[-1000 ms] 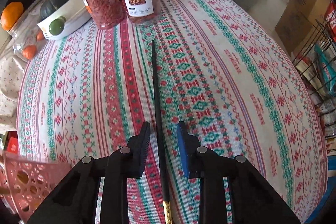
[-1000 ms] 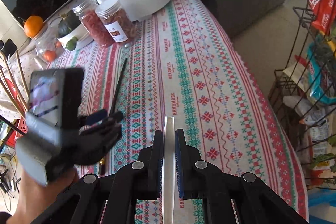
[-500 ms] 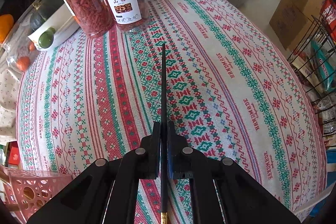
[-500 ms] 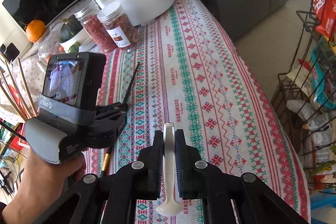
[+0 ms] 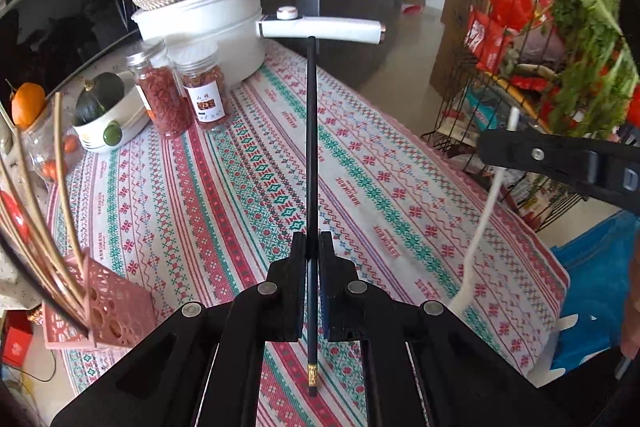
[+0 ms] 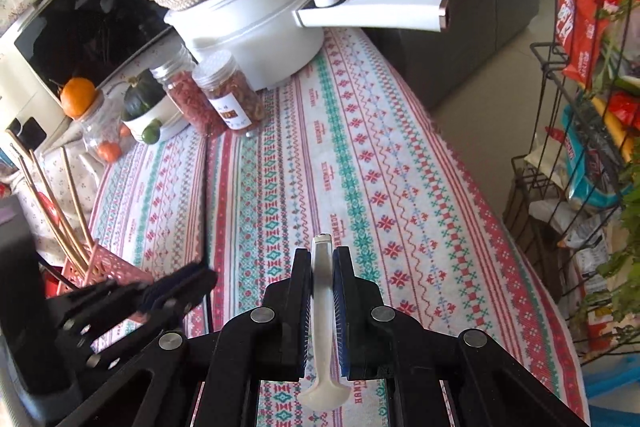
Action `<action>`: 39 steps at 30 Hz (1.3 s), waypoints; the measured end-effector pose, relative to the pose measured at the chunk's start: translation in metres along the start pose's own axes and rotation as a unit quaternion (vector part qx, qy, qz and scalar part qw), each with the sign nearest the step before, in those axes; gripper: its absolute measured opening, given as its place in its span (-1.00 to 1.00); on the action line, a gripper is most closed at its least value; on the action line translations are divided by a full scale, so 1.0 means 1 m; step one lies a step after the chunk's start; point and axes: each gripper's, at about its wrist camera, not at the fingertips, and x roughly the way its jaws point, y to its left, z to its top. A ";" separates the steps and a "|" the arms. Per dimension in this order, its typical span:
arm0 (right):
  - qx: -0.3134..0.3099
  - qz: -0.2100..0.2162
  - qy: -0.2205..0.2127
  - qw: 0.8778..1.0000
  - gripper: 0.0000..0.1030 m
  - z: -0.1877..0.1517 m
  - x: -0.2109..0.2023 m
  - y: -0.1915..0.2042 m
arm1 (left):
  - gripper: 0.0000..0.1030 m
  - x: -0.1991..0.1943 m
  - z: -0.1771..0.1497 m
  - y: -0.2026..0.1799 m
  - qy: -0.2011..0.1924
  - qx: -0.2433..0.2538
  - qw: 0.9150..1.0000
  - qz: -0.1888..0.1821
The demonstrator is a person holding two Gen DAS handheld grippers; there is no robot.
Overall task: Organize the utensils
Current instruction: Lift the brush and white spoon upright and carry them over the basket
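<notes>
A patterned tablecloth (image 5: 248, 195) covers the table. At its far end stands a white pot (image 6: 256, 39). Near the cloth's left edge sits the pink utensil basket (image 5: 108, 311), holding chopsticks. Above the cloth, the left gripper (image 5: 311, 247) is clamped on a black chopstick (image 5: 311, 131), and the right gripper (image 6: 323, 259) is clamped on a white spoon (image 6: 322, 327).
</notes>
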 end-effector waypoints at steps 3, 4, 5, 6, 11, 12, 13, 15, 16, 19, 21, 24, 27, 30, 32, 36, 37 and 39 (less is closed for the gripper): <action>0.001 -0.001 -0.018 1.000 -0.81 -0.002 -0.009 0.004 | -0.89 -0.029 -0.012 0.005 -0.030 0.002 1.000 -0.010; 0.000 -0.001 -0.024 1.000 -0.81 -0.003 -0.013 0.007 | -0.89 -0.040 -0.016 0.008 -0.040 0.002 0.999 -0.012; -0.001 0.000 -0.032 0.999 -0.81 -0.004 -0.016 0.010 | -0.89 -0.051 -0.019 0.008 -0.051 0.003 0.999 -0.014; -0.003 0.001 -0.039 0.999 -0.81 -0.005 -0.019 0.012 | -0.89 -0.061 -0.023 0.011 -0.062 0.002 0.998 -0.017; -0.013 0.005 -0.071 0.997 -0.81 -0.007 -0.033 0.027 | -0.89 -0.109 -0.037 0.020 -0.124 -0.002 0.992 -0.024; -0.016 0.006 -0.077 0.997 -0.81 -0.007 -0.036 0.031 | -0.89 -0.118 -0.040 0.022 -0.138 -0.002 0.990 -0.026; -0.019 0.007 -0.082 0.996 -0.81 -0.006 -0.038 0.034 | -0.90 -0.126 -0.043 0.024 -0.153 -0.002 0.988 -0.028; -0.026 0.008 -0.093 0.995 -0.81 -0.006 -0.042 0.042 | -0.90 -0.141 -0.046 0.027 -0.172 -0.004 0.984 -0.033; -0.031 0.008 -0.097 0.995 -0.81 -0.006 -0.044 0.045 | -0.90 -0.147 -0.047 0.029 -0.178 -0.005 0.983 -0.038; -0.045 0.011 -0.111 0.993 -0.81 -0.006 -0.048 0.058 | -0.90 -0.166 -0.050 0.035 -0.197 -0.010 0.979 -0.052; -0.055 0.014 -0.118 0.991 -0.81 -0.006 -0.050 0.066 | -0.90 -0.179 -0.051 0.041 -0.208 -0.015 0.976 -0.058; -0.066 0.021 -0.129 0.989 -0.81 -0.006 -0.052 0.077 | -0.89 -0.203 -0.055 0.055 -0.227 -0.026 0.971 -0.067; -0.073 0.030 -0.138 0.987 -0.81 -0.006 -0.053 0.088 | -0.90 -0.226 -0.057 0.070 -0.249 -0.038 0.965 -0.070; -0.079 0.039 -0.143 0.986 -0.81 -0.006 -0.053 0.097 | -0.90 -0.244 -0.058 0.083 -0.270 -0.043 0.960 -0.056; -0.084 0.044 -0.144 0.985 -0.81 -0.005 -0.051 0.105 | -0.90 -0.251 -0.059 0.095 -0.278 -0.049 0.958 -0.039; -0.086 0.057 -0.145 0.984 -0.81 -0.005 -0.045 0.118 | -0.90 -0.246 -0.058 0.121 -0.278 -0.072 0.958 -0.014; -0.087 0.061 -0.145 0.984 -0.81 -0.005 -0.045 0.121 | -0.90 -0.242 -0.057 0.127 -0.277 -0.074 0.958 -0.005; -0.091 0.069 -0.148 0.982 -0.81 -0.005 -0.044 0.127 | -0.90 -0.233 -0.054 0.137 -0.269 -0.077 0.960 0.014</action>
